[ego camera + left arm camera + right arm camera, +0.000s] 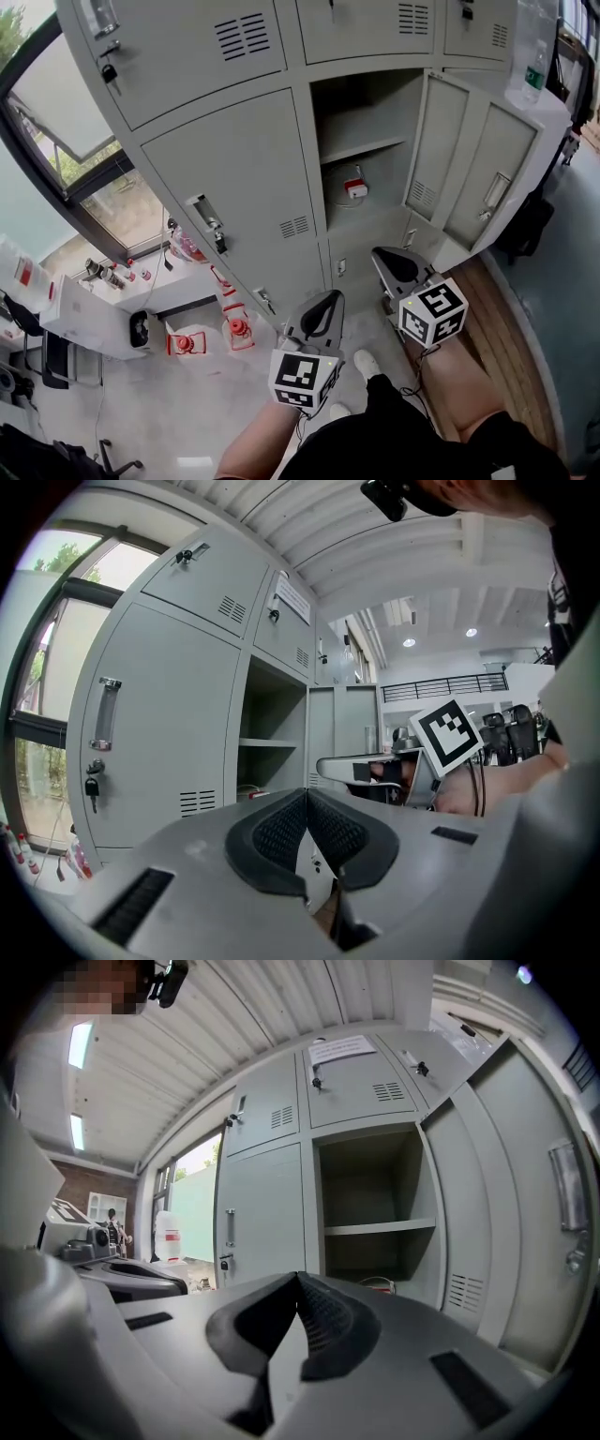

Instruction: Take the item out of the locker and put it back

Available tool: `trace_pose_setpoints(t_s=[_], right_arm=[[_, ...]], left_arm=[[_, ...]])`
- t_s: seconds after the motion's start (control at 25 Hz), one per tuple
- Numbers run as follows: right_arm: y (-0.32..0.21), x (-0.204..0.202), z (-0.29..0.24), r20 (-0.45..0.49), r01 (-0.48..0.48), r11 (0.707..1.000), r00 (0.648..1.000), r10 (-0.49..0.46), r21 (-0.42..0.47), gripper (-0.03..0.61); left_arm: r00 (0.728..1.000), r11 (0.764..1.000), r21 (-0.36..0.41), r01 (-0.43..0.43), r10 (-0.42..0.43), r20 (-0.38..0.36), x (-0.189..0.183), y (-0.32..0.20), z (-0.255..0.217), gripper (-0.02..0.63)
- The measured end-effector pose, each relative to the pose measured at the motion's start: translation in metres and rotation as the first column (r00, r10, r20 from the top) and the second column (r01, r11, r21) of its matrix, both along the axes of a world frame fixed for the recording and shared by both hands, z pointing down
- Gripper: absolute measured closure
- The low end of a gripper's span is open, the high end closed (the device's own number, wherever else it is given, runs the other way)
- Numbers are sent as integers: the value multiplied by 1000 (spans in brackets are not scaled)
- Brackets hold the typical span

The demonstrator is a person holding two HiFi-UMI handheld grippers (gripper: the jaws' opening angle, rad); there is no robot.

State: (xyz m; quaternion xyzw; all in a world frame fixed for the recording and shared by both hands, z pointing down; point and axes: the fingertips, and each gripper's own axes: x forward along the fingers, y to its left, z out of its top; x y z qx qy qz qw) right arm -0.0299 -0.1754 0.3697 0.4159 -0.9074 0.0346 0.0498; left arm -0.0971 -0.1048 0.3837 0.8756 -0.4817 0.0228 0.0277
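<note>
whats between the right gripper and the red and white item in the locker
Nothing: bare air from the right gripper to the item in the open locker, in the head view.

Two tools, one locker, one item

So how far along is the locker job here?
Done: the locker door stands open. In hand: nothing; left gripper and right gripper are shut and empty. The red-and-white item lies inside under the shelf: untouched or already returned, I cannot tell. If untouched, everything remains.

The red-and-white item is too small to identify.
</note>
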Motion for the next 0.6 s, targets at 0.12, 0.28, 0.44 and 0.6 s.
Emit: trace_pose_setpoints(t_s=[0.12, 0.28, 0.44, 0.6], right_arm=[[-21, 5, 1, 5, -7, 1000, 1000, 7, -2, 525], [-50, 9, 6, -4, -1, 1000, 1000, 1, -12, 477], [-81, 14, 14, -30, -16, 1000, 999, 15, -15, 405], [-113, 16, 24, -46, -30, 999, 999, 29, -32, 353]], left_arm=[[1000, 1000, 0, 8, -8, 4, 3, -15, -1, 598], [1000, 1000, -9, 16, -16, 5, 10, -38, 0, 598], [1000, 1000, -14, 13, -12, 7, 19, -60, 3, 598], [1000, 1000, -19, 7, -7, 6, 28, -81, 7, 598]])
